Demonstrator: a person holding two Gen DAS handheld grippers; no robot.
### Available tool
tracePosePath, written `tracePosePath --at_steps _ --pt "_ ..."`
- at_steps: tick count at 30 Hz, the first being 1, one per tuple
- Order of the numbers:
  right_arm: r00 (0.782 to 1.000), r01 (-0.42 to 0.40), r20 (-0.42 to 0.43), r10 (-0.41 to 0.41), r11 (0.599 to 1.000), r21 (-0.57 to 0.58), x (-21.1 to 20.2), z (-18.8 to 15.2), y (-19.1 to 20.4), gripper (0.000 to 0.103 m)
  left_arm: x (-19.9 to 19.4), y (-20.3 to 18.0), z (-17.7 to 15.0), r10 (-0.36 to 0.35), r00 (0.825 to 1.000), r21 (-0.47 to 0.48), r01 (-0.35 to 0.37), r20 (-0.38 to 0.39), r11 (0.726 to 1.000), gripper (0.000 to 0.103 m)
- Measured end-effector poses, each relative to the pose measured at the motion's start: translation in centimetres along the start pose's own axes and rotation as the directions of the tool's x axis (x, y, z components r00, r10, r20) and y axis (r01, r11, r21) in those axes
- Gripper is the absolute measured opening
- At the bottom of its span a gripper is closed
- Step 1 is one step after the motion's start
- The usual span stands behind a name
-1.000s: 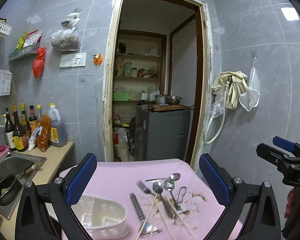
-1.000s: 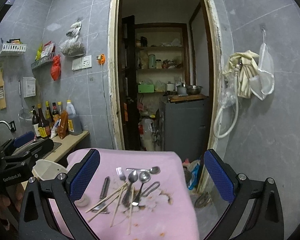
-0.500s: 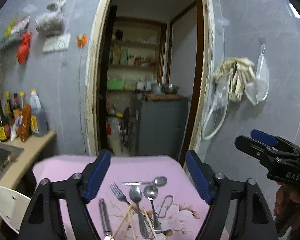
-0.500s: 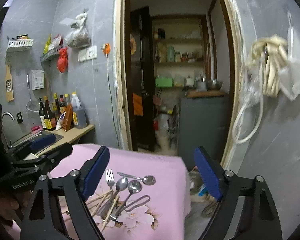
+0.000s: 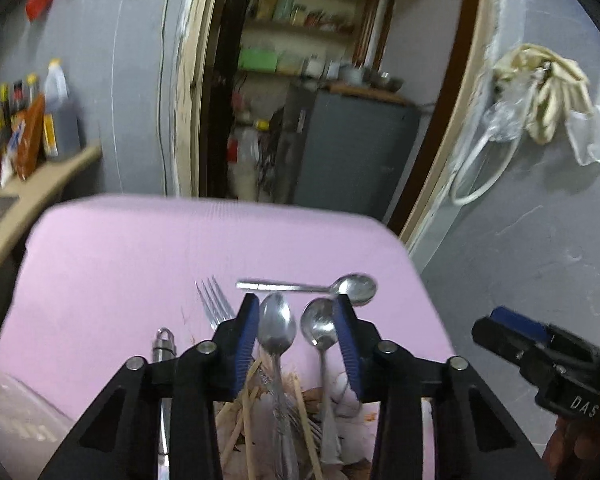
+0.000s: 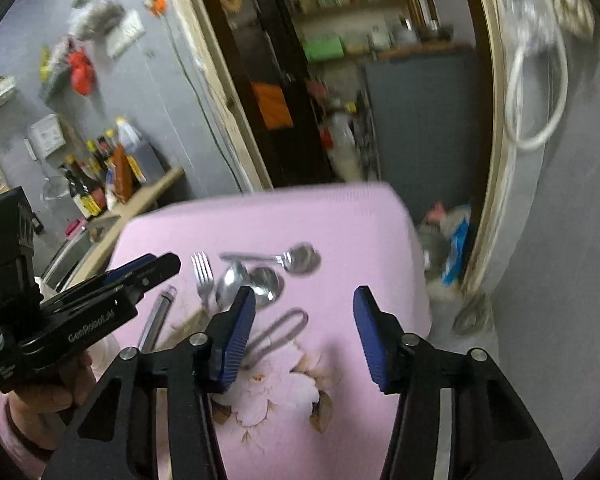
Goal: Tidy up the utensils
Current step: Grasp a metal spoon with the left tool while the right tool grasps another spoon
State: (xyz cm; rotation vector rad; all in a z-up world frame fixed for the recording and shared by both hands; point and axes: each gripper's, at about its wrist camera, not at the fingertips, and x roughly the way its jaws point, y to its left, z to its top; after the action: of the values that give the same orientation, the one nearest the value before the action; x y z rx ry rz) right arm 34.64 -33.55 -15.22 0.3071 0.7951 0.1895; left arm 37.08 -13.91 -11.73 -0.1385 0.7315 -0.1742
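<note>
Pink tablecloth (image 5: pixel 132 264) fills a grey-tiled kitchen; both grippers' jaws parted, holding nothing.

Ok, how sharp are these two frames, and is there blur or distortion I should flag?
Left wrist view: the doorway and bottles are smeared, while the spoons between the left claw fingers stay fairly crisp. Right wrist view: heavier motion blur, with spoons and hose streaked. Fisheye bending curves the door frame in both.

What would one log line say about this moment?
left claw: open, above two spoons | right claw: open, holding nothing | pink cloth
</note>
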Motion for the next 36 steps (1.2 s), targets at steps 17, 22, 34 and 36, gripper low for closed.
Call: tracePosePath --at_steps 17,22,34,36 --pt "0.976 0.043 -0.216 -0.003 0.982 0.182 7.9 -2.7 0.3 0.034 7.7 2.9 0.2 -0.041 0.981 -0.072 0.028 -0.19 0.997 0.026" --pt "0.975 0.05 -0.223 0.001 0.974 0.222 8.5 -2.3 0.4 0.033 9.3 3.6 0.3 -0.061 0.969 -0.084 0.042 -0.239 0.996 0.023" --pt "0.954 0.212 -0.246 -0.174 0.968 0.135 10.2 -1.4 3.9 0.031 10.2 4.6 0.9 -0.168 0.943 -0.107 0.142 -0.287 0.984 0.008" --pt "0.946 0.242 -0.248 -0.209 0.964 0.112 10.2 -1.3 4.3 0.029 10.2 4.5 0.9 -0.168 0.941 -0.107 0.143 -0.293 0.984 0.006"
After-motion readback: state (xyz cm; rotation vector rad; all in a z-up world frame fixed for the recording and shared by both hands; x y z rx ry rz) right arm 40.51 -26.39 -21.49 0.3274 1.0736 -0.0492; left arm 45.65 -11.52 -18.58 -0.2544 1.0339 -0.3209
